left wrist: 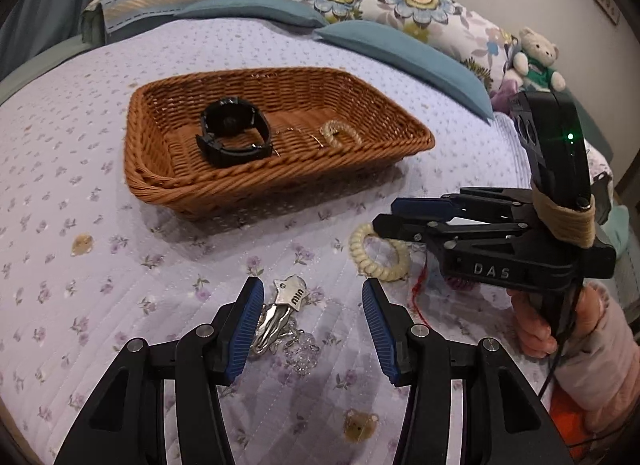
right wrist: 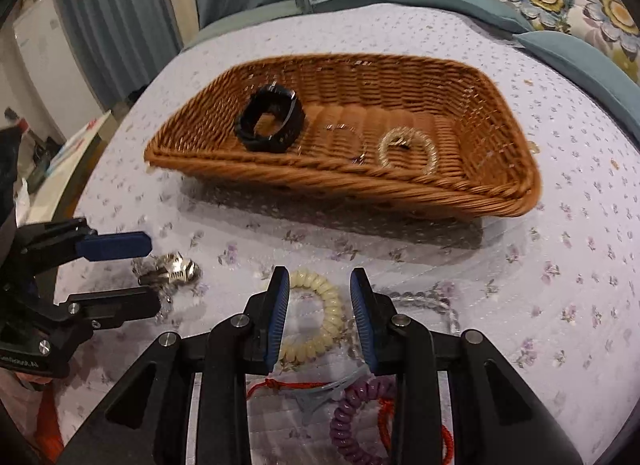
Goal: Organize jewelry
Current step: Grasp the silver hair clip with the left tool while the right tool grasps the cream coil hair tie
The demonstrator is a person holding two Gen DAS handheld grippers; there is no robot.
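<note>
Jewelry lies scattered on our bed. Left wrist view: our left gripper (left wrist: 312, 323) hangs released over a silver charm (left wrist: 286, 301); it could snag the beads beside it. Right wrist view: our right gripper (right wrist: 320, 313), jaws unclenched, straddles the cream coil tie (right wrist: 320, 313), well short of the basket (right wrist: 400, 185); a shallow pinch could slip off.

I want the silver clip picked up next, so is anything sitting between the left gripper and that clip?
Nothing visible blocks it. The left gripper is open, with the silver clip on the quilt between its fingers, close to the left-hand pad. A clear bead strand lies tangled against the clip and may get pinched too.
</note>
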